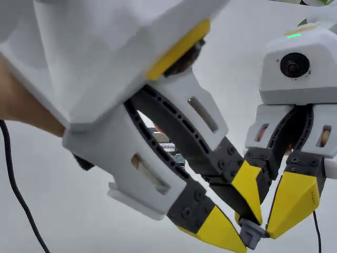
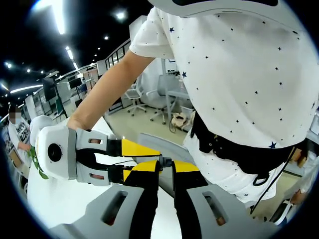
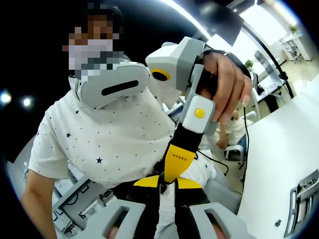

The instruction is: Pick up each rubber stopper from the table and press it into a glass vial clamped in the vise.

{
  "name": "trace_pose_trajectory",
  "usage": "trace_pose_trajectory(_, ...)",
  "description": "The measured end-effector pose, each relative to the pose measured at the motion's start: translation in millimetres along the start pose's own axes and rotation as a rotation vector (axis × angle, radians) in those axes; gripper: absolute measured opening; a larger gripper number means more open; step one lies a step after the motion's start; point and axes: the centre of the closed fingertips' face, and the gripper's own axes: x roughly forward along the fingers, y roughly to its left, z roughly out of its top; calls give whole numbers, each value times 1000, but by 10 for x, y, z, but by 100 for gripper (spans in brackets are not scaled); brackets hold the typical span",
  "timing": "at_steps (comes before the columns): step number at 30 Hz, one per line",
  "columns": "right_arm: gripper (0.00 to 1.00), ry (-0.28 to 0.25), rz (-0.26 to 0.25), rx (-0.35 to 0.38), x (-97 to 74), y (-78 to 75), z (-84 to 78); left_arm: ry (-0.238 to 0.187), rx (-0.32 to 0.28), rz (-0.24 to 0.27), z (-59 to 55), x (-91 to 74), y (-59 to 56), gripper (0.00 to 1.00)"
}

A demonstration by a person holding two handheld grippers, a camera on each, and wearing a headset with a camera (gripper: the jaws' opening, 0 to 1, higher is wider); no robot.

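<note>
Rubber stopper [image 1: 253,233], where is it?

In the head view, low and right of centre. It is small, grey and flanged, and it sits where the yellow tips of both grippers meet, held up off the white table [image 1: 79,221].

Who has it?

The left gripper [image 2: 166,168]. In its own view its jaws stand close together with the stopper wedged between the yellow fingertips [image 2: 144,168].

And the right gripper [image 3: 161,185]?

Its jaws are drawn nearly together at the same spot, with a small dark bit between them. I cannot tell whether they press on the stopper.

How are the arms set?

Both grippers are raised and turned back toward the person. A hand [image 3: 224,89] wraps the left gripper's grip with its fingers curled round, just above a yellow button [image 3: 199,113]. A bare forearm [image 2: 107,89] comes down from a dotted white shirt [image 2: 239,74] to the right gripper.

Any writing?

There is small dark lettering on the left gripper's yellow finger [image 3: 178,157], too fine to read surely. The letters "Pas" show on a white box [image 3: 102,196].
</note>
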Motion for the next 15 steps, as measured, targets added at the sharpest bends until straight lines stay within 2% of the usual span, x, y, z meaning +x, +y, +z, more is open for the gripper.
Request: trace_pose_trajectory(15, 5, 7, 1, 14, 25, -19, 6, -9, -8, 8, 10, 1, -12, 9)
